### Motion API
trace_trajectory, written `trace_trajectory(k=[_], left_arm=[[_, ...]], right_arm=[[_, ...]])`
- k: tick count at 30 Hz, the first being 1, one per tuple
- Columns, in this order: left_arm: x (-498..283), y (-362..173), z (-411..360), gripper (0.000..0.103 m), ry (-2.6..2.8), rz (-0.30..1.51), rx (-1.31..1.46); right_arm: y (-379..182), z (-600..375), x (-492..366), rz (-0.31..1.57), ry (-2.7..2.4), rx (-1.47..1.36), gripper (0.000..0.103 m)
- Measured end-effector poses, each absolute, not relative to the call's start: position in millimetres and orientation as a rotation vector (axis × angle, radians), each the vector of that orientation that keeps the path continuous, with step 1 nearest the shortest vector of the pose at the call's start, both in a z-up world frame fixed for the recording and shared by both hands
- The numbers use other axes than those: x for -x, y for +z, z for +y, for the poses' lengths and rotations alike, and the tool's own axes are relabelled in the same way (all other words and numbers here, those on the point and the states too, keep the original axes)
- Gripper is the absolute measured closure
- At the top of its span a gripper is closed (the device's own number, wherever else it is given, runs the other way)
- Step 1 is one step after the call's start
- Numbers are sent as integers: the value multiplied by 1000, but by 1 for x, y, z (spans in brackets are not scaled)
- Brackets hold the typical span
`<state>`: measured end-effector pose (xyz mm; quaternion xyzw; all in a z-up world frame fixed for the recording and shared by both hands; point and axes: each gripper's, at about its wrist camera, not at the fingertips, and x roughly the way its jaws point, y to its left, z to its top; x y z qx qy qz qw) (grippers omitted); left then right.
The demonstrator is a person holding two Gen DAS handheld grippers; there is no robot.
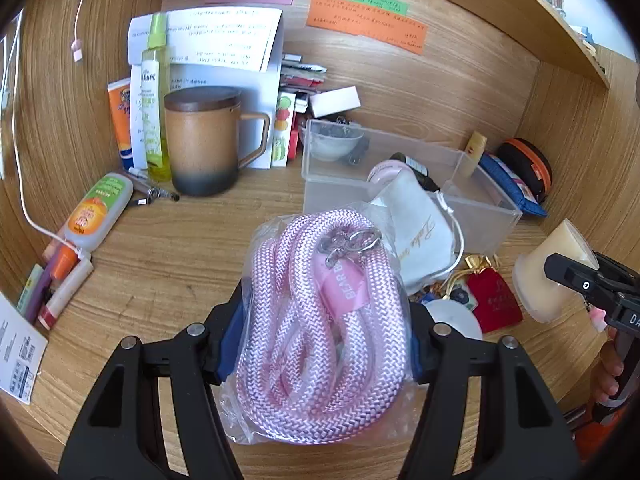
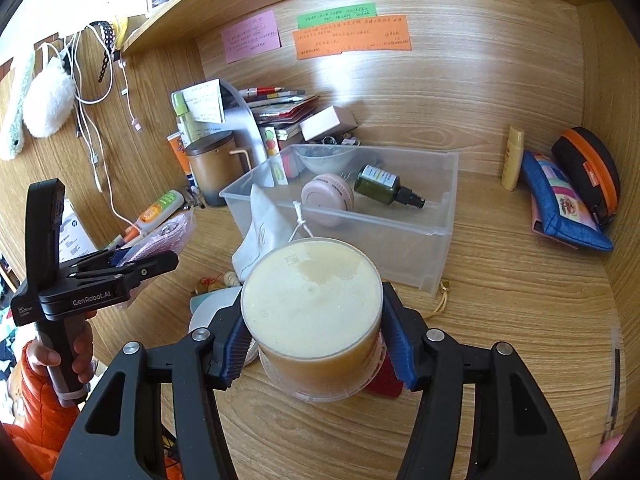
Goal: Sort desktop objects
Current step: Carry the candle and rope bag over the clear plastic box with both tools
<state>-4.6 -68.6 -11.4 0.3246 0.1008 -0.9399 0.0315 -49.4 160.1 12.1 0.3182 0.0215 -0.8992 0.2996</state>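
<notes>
My left gripper (image 1: 322, 344) is shut on a coil of pink rope in a clear plastic bag (image 1: 320, 320), held above the wooden desk; that bagged pink rope (image 2: 160, 240) also shows at the left of the right wrist view. My right gripper (image 2: 316, 344) is shut on a clear round jar of cream-coloured paste (image 2: 312, 312), lifted off the desk; in the left wrist view the jar (image 1: 548, 276) is at the far right. Ahead of both stands a clear plastic bin (image 2: 404, 236) holding a dark green spray bottle (image 2: 384, 186), a pink round case (image 2: 326, 200) and a small bowl (image 2: 326, 160).
A white drawstring pouch (image 1: 420, 232) leans on the bin's front wall, a red pouch (image 1: 496, 300) beside it. A brown lidded mug (image 1: 204, 140), bottles and tubes crowd the left. A blue zip case (image 2: 560, 200) and black-and-orange case (image 2: 592, 172) lie at the right wall.
</notes>
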Motion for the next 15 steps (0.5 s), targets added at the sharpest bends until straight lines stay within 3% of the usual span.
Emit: trace_trajectory(k=[15], left_arm=[[18,29,-61,40,-2956,238,-889]], right_arm=[[40,172,74,24,-2428,-797,48]])
